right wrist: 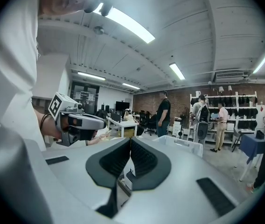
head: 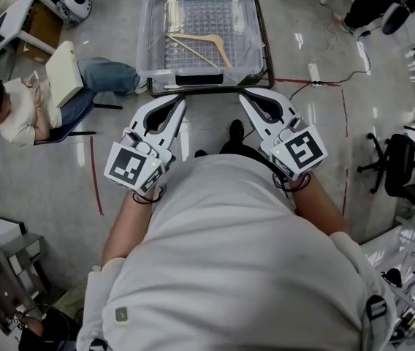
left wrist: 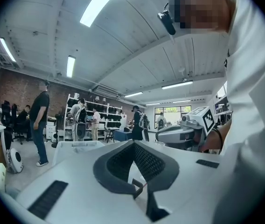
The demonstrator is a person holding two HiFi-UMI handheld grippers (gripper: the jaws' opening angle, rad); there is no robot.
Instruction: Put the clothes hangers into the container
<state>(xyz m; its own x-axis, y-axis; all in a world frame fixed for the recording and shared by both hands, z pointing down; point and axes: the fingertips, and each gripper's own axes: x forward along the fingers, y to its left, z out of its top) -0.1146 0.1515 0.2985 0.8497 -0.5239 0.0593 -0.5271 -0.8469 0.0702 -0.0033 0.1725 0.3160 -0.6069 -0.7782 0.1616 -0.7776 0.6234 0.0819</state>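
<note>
A clear plastic container (head: 146, 55) stands on a dark-framed stand straight ahead on the floor. One wooden clothes hanger (head: 206, 47) lies inside it on the ribbed bottom. My left gripper (head: 181, 103) and right gripper (head: 244, 96) are held level just short of the container's near edge, tips angled toward each other. Both are shut with nothing between the jaws. In the left gripper view the left gripper (left wrist: 133, 143) has its pads meeting at the tip, with the container (left wrist: 76, 146) beyond. The right gripper (right wrist: 130, 139) looks the same, with the container (right wrist: 181, 145) ahead.
A seated person (head: 17, 112) is on the left of the floor, and an office chair (head: 399, 165) stands at the right. Red tape lines mark the floor. A power strip with a cable (head: 313, 72) lies right of the stand. Several people stand by shelves (right wrist: 226, 113) in the background.
</note>
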